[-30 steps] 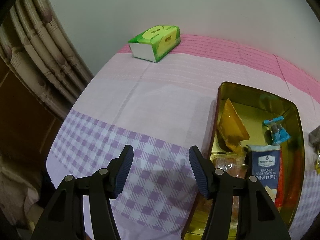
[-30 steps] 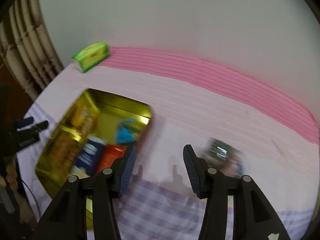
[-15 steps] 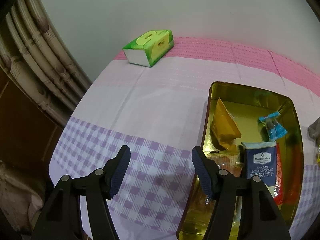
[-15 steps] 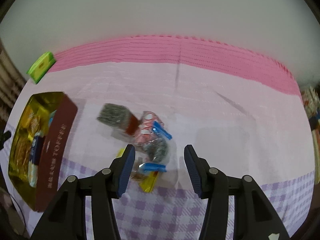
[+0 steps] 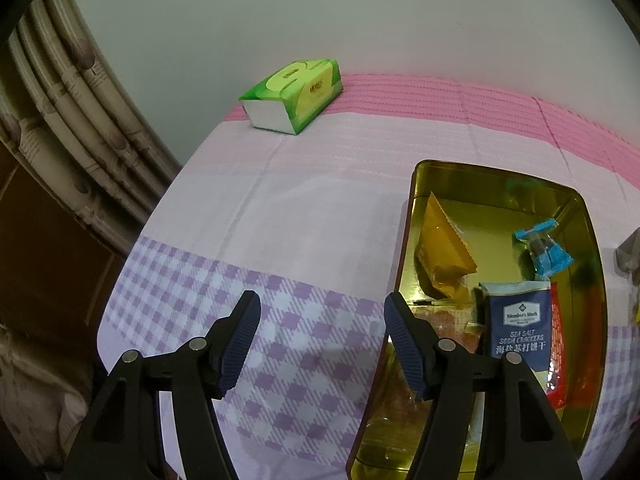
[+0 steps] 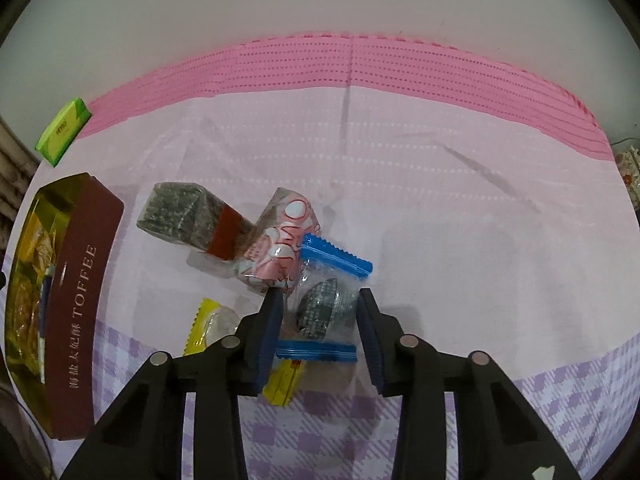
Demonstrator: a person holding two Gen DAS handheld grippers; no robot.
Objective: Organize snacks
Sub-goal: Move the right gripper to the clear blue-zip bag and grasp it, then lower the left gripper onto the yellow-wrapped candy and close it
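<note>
A gold toffee tin (image 5: 582, 216) holds several snacks: an orange packet (image 5: 444, 252), a blue-ended candy (image 5: 544, 250) and a navy cracker pack (image 5: 518, 324). My left gripper (image 5: 320, 340) is open and empty above the checked cloth, left of the tin. In the right wrist view the tin (image 6: 80, 304) is at the left. My right gripper (image 6: 320, 320) is open, its jaws on either side of a clear blue-edged packet (image 6: 326, 304). Beside it lie a pink packet (image 6: 280, 252), a dark seaweed-like packet (image 6: 180, 212) and a yellow-edged packet (image 6: 212, 324).
A green tissue box (image 5: 294, 94) sits at the table's back left corner, also seen in the right wrist view (image 6: 62, 130). A curtain (image 5: 68, 128) hangs left of the table. The wall runs along the far edge.
My right gripper swung from the tin to the loose snack pile and dropped closer, now straddling the blue-edged packet. The left gripper shifted only slightly.
</note>
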